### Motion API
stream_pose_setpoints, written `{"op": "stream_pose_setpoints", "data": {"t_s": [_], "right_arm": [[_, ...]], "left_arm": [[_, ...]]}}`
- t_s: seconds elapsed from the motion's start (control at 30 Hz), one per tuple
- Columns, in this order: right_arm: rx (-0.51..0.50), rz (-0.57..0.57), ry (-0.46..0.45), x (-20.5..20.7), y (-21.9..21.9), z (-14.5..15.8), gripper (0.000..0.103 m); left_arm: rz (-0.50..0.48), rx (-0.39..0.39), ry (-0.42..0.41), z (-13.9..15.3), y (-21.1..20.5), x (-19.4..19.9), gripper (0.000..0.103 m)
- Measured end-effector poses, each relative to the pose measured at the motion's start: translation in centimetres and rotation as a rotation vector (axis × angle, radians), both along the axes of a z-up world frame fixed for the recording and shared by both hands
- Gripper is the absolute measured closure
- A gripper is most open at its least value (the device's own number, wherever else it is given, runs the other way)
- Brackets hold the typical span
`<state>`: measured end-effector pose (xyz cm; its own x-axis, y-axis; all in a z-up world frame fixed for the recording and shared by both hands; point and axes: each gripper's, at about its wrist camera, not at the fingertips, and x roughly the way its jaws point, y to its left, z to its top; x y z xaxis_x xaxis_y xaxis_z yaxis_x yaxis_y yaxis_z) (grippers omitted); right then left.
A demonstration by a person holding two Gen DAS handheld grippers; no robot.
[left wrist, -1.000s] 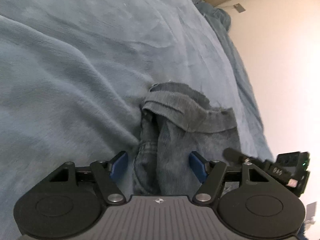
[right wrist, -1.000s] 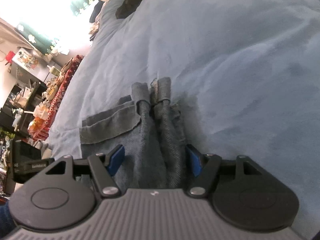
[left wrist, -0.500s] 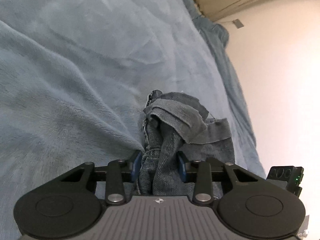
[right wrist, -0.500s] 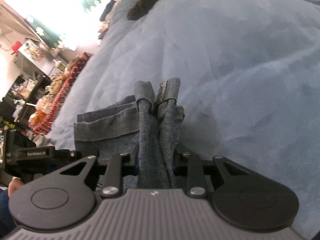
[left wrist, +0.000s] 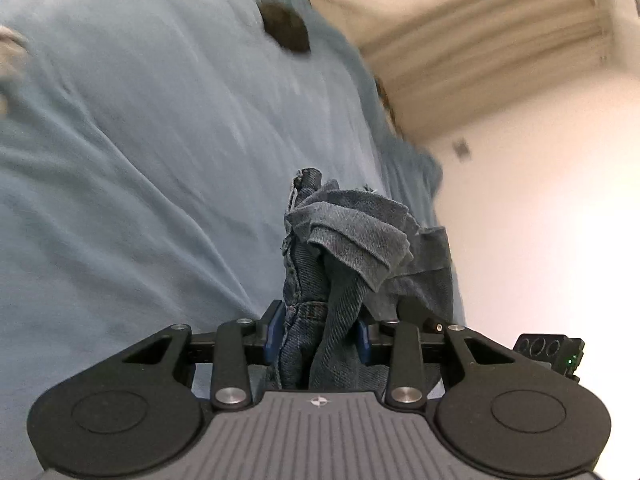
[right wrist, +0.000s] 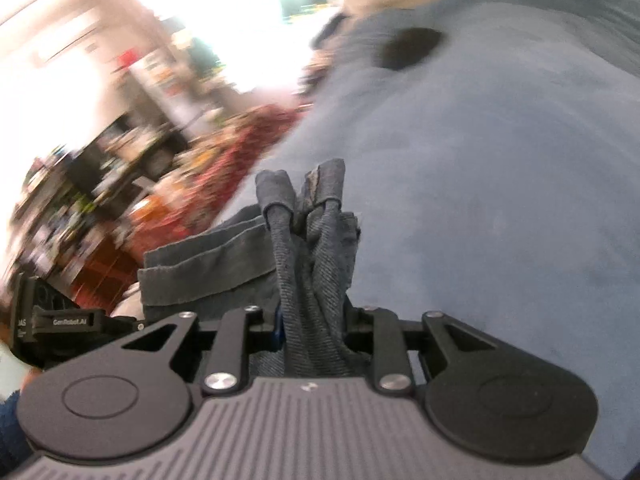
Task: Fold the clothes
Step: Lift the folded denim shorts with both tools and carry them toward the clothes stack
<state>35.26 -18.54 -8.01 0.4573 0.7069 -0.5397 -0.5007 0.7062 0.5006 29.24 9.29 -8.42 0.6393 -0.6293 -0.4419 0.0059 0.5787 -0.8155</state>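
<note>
The left hand-held gripper (left wrist: 318, 338) pinches a bunched edge of the denim garment (left wrist: 352, 248), and the right hand-held gripper (right wrist: 314, 334) clamps a neighbouring bunch of the same jeans (right wrist: 308, 264), the cloth raised off the blue blanket (left wrist: 140, 140) that covers the bed. The step in hand looks like the lift that opens a fold, and the next move likely calls for carrying both held edges together across the garment and laying them flat. Farther up the blanket lies a small dark item (left wrist: 286, 34), too blurred to identify.

Rough denim jeans (left wrist: 344, 248); soft matt blue blanket (left wrist: 160, 152); matt plastic tongs (left wrist: 318, 338)
</note>
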Motion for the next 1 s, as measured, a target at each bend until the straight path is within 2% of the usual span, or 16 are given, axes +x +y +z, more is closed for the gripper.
{"op": "stream_pose_setpoints", "data": {"t_s": [0.17,0.27,0.47,0.63,0.73,0.8,0.87,0.93,1.0], "right_arm": [[0.020,0.278,-0.053,2.8,10.3,4.2,0.077],[0.042,0.429,-0.053,4.2,17.5,5.7,0.077],[0.029,0.691,-0.008,5.8,32.1,6.1,0.077],[-0.047,0.830,0.012,4.6,41.3,4.5,0.077],[-0.138,0.869,-0.010,3.7,44.2,2.8,0.075],[-0.195,0.868,-0.012,3.2,44.7,1.5,0.070],[-0.218,0.854,0.005,3.2,44.8,0.5,0.065],[-0.192,0.824,0.031,3.8,44.3,0.7,0.063],[-0.189,0.793,0.004,4.1,43.6,1.6,0.057]], "left_arm": [[0.229,0.033,-0.052,3.3,7.0,-5.5,0.068],[0.354,0.049,-0.059,4.1,11.5,-8.4,0.068],[0.559,0.063,-0.017,3.6,17.9,-13.0,0.068],[0.668,0.049,0.062,1.4,21.7,-14.8,0.068],[0.681,0.023,0.120,-0.4,23.1,-15.1,0.068],[0.687,0.011,0.132,-1.4,23.5,-14.9,0.068],[0.690,0.004,0.131,-1.9,23.6,-14.8,0.068],[0.691,-0.010,0.124,-2.3,23.8,-14.8,0.068],[0.680,-0.008,0.120,-2.2,23.9,-14.9,0.068]]}}
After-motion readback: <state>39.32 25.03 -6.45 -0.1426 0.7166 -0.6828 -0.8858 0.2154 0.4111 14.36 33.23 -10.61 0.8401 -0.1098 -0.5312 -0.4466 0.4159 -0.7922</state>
